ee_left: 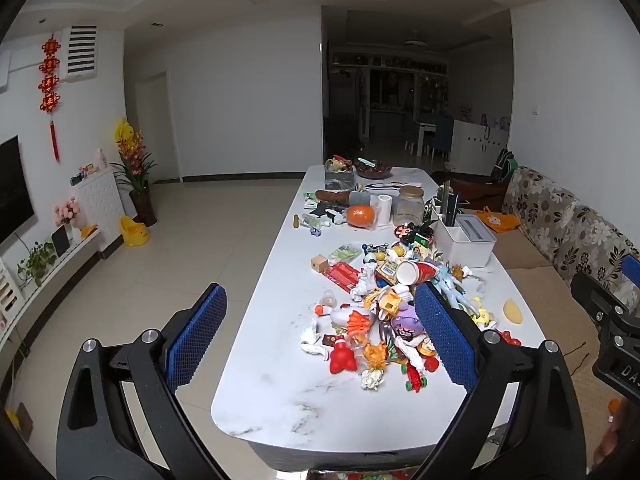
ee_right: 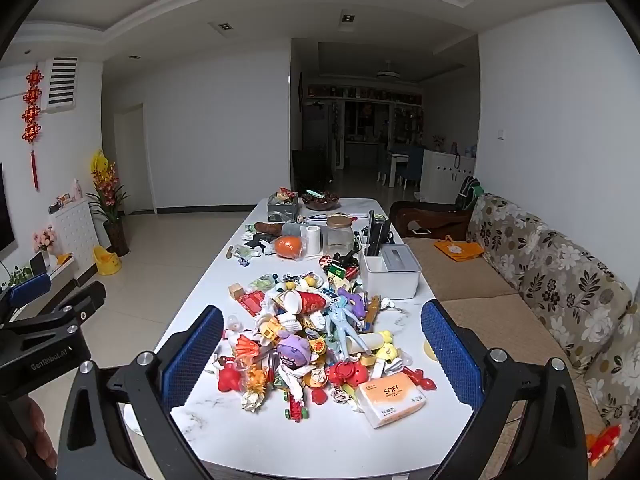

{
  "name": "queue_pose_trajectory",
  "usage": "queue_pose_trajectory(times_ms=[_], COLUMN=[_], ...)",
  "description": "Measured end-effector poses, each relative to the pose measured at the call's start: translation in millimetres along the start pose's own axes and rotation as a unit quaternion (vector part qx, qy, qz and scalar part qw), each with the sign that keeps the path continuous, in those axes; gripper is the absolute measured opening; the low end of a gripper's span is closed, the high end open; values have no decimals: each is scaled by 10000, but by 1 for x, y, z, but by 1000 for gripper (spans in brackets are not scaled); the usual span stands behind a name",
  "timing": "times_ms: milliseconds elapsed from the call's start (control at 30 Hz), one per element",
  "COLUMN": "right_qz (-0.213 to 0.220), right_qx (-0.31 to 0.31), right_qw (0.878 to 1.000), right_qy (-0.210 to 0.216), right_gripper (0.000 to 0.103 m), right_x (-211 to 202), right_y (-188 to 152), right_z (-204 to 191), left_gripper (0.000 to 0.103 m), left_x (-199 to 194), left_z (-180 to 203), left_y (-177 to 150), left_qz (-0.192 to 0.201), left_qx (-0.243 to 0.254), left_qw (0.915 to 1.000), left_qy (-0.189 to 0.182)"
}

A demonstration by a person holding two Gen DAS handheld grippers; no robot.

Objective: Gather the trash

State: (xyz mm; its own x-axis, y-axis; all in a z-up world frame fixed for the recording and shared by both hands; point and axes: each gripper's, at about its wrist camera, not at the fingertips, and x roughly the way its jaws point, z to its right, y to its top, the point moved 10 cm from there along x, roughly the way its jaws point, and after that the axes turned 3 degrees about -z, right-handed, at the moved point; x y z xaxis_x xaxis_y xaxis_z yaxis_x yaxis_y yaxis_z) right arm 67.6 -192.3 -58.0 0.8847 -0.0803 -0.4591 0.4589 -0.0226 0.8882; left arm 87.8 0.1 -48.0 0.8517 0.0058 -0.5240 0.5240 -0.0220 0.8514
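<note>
Orange tissue pack [ee_right: 391, 399] on the table [ee_right: 320, 444] reads "SOFT".

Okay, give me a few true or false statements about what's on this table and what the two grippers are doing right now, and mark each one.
1. Both the left gripper and the right gripper are open and hold nothing. True.
2. The orange-and-white tissue pack marked SOFT lies at the near end of the white marble-pattern table. True.
3. The red paper cup stands upright. False: it lies on its side in the pile.
4. The clear glass jar with a tan lid stands on the floor. False: it stands on the table.
5. The crumpled white paper ball is in a gripper. False: it lies on the table.
</note>
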Motion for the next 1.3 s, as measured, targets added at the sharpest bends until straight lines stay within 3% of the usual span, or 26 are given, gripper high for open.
queue_pose_trajectory(times_ms=[1300], right_qz=[-7], right_qx=[7], right_qw=[10000], right_qy=[2], right_gripper=[98], right_x=[-4], right_y=[1], right_z=[2], left_gripper=[93], left_x=[1], left_z=[3], left_y=[-7], left_qz=[-54], left_qx=[20], left_qw=[10000], left_qy=[-34])
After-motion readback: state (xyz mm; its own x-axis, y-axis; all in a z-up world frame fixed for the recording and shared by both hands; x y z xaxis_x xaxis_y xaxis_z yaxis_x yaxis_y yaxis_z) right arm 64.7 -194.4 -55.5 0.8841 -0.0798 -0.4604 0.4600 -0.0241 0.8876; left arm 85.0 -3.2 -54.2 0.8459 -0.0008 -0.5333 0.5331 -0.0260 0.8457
